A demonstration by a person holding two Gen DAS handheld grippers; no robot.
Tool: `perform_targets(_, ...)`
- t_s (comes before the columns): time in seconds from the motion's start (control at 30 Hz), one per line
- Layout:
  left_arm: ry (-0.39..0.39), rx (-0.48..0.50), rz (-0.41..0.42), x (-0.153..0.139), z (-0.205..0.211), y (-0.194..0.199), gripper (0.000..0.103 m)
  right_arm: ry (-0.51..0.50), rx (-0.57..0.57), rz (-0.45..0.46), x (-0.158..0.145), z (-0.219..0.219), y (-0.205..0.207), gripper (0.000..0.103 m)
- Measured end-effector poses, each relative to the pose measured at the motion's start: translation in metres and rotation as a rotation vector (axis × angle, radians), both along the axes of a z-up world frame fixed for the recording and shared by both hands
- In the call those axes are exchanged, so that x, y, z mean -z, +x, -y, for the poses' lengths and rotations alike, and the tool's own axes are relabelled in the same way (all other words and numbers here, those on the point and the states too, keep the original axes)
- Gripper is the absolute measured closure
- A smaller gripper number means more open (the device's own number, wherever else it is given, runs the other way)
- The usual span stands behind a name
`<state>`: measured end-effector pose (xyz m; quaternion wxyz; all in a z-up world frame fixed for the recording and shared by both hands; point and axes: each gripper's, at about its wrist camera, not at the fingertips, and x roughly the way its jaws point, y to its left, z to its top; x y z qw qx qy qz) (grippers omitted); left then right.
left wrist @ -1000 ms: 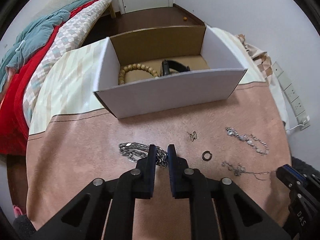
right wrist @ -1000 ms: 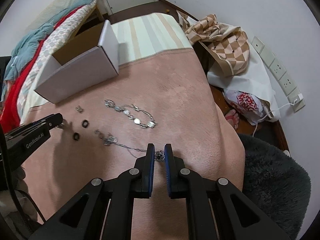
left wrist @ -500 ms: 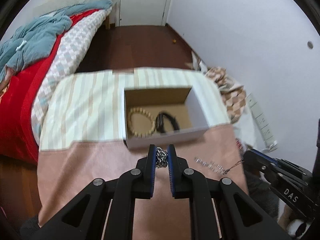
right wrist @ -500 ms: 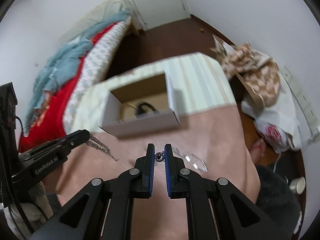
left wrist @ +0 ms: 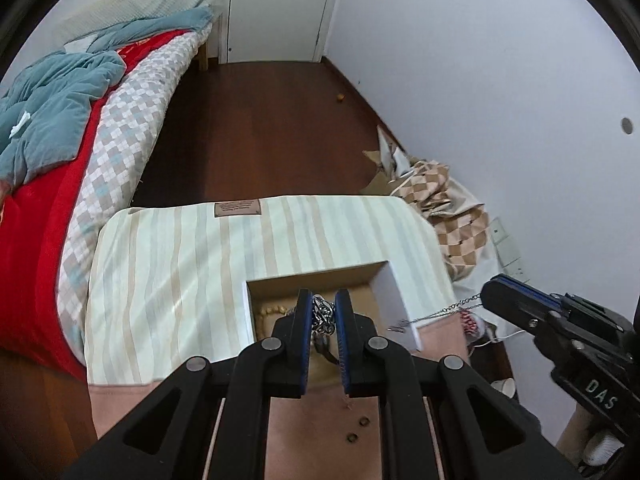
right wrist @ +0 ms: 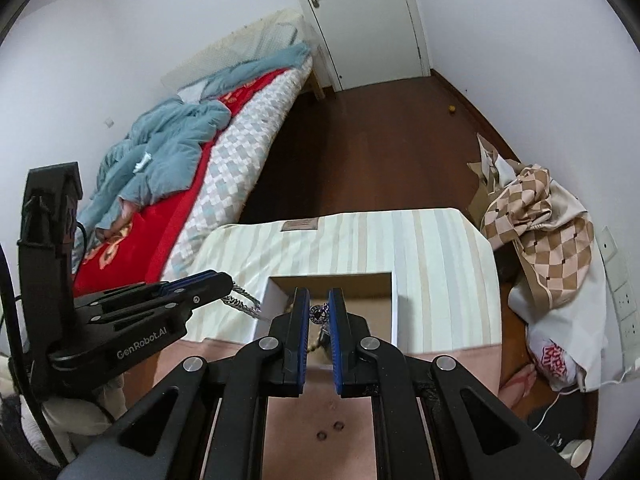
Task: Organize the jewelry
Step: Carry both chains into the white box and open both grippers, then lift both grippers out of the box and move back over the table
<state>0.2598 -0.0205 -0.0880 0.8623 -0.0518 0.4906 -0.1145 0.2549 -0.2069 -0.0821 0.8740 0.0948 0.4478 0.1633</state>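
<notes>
My left gripper [left wrist: 322, 299] is shut on a bunched silver chain [left wrist: 322, 319] and hangs above the open cardboard box [left wrist: 390, 292]. A wooden bead bracelet [left wrist: 267, 315] lies inside the box. My right gripper [right wrist: 319, 300] is shut on a small dark-stoned pendant [right wrist: 319, 313], also over the box [right wrist: 394, 308]. The pendant's thin chain [left wrist: 448, 311] trails from the right gripper [left wrist: 491, 295] in the left wrist view. The left gripper [right wrist: 224, 280] and its dangling chain [right wrist: 244, 305] show at the left of the right wrist view. Two small rings [right wrist: 338, 425] lie on the pink cloth.
The box stands on a table under a striped cloth [left wrist: 160, 280] and a pink cloth [left wrist: 320, 420]. A bed [left wrist: 48, 208] with a red blanket runs along the left. Checked fabric [right wrist: 536, 220] and a white bag [right wrist: 560, 360] lie on the floor at right, below wall sockets.
Both grippers have lifted off the pink cloth with their pieces and moved forward over the box. The jewelry that lay on the cloth has dropped out of sight, apart from two rings.
</notes>
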Motion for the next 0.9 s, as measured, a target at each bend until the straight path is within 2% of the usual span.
perform_targets(0.23,0.04,-0.006,-0.084,0.042,-0.004,0.035,0.094,-0.054,0.007,-0.131,0.059,-0.003,0.064,0.093)
perform_targets(0.47,0.064,-0.035,-0.188,0.083,-0.013,0.056,0.093,-0.064,0.011,-0.201,0.099,-0.001,0.097,0.093)
perform_targets(0.6,0.015,-0.074,-0.236,0.091,-0.022,0.061,0.091,-0.08,-0.03,-0.259,0.116,-0.009,0.109,0.092)
perform_targets(0.67,0.014,-0.082,-0.227,0.088,-0.023,0.061,0.082,-0.106,-0.035,-0.285,0.122,-0.013,0.112,0.092)
perform_targets(0.7,0.029,-0.085,-0.215,0.085,-0.024,0.06,0.065,-0.123,-0.04,-0.297,0.124,-0.015,0.113,0.089)
perform_targets(0.73,0.038,-0.089,-0.202,0.082,-0.024,0.058,0.046,-0.127,-0.044,-0.306,0.125,-0.015,0.112,0.082)
perform_targets(0.77,0.046,-0.099,-0.184,0.078,-0.025,0.057,0.039,-0.127,-0.046,-0.31,0.124,-0.015,0.111,0.078)
perform_targets(0.8,0.053,-0.107,-0.172,0.075,-0.026,0.056,0.034,-0.126,-0.047,-0.313,0.124,-0.014,0.108,0.07)
perform_targets(0.83,0.066,-0.114,-0.16,0.071,-0.027,0.053,0.033,-0.126,-0.048,-0.312,0.122,-0.013,0.105,0.066)
perform_targets(0.9,0.084,-0.123,-0.145,0.068,-0.029,0.049,0.033,-0.132,-0.049,-0.309,0.119,-0.011,0.1,0.066)
